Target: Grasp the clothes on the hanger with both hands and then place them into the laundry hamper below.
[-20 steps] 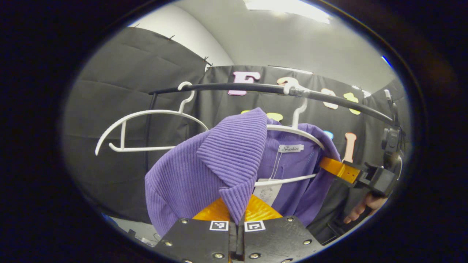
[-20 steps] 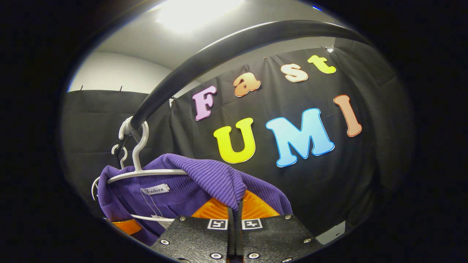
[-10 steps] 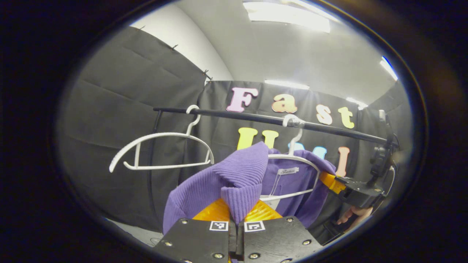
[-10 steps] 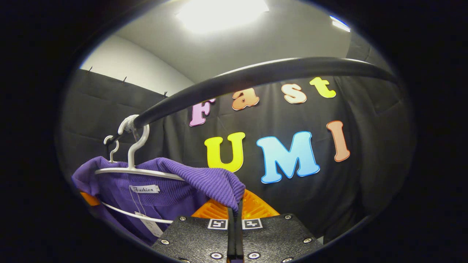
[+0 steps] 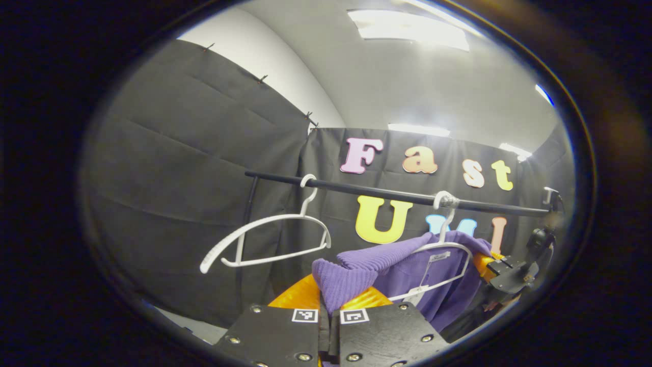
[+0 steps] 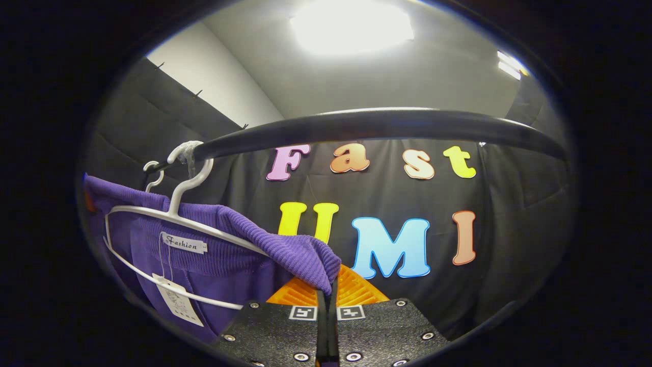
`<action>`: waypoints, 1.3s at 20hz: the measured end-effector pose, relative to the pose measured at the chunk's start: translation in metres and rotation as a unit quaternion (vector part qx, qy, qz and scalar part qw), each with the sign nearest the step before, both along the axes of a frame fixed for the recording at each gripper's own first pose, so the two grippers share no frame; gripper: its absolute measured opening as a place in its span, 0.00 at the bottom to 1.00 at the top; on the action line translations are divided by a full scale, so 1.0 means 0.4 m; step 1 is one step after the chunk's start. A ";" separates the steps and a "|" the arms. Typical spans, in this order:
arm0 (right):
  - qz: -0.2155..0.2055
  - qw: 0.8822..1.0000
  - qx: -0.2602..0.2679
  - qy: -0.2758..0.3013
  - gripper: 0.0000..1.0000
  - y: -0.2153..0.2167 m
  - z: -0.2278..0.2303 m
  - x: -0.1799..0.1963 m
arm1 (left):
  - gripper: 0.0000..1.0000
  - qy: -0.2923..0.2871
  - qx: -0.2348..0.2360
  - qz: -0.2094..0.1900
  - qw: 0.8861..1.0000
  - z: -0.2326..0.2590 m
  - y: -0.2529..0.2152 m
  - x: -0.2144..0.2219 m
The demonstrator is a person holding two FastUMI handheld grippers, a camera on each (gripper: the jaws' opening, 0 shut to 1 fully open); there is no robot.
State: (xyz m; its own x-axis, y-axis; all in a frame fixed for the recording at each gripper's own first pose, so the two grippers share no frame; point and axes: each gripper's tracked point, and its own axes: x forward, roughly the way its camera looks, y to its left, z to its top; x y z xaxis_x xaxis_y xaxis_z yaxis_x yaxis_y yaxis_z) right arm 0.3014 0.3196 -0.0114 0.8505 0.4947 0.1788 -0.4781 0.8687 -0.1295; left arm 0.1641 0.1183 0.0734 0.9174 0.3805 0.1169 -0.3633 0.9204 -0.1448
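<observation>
In the left gripper view, the lower part of the purple ribbed knit garment [image 5: 402, 270] is hidden behind the gripper's black body. The hand holding the far gripper [image 5: 501, 270] is too small and dark to make out. In the right gripper view, the garment's left shoulder [image 6: 109, 193] runs off the round picture's rim, and the small paper tag [image 6: 175, 306] hanging inside it is too blurred to read.

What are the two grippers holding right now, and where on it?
Both are shut on the purple sweater. The left gripper pinches a fold at one shoulder, the right gripper a fold at the other. The sweater is partly on its white hanger.
</observation>
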 end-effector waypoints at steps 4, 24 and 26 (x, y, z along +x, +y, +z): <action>0.010 1.000 -0.017 -0.011 0.00 0.007 -0.003 0.024 | 0.01 -0.011 -0.005 -0.002 1.000 0.038 0.048 0.026; 0.060 0.991 -0.084 -0.086 0.00 0.050 0.007 0.021 | 0.05 0.020 0.090 -0.066 0.994 0.117 0.215 0.154; 0.061 0.990 -0.086 -0.092 0.00 0.053 0.009 0.040 | 0.00 0.032 0.078 -0.077 0.993 0.092 0.228 0.206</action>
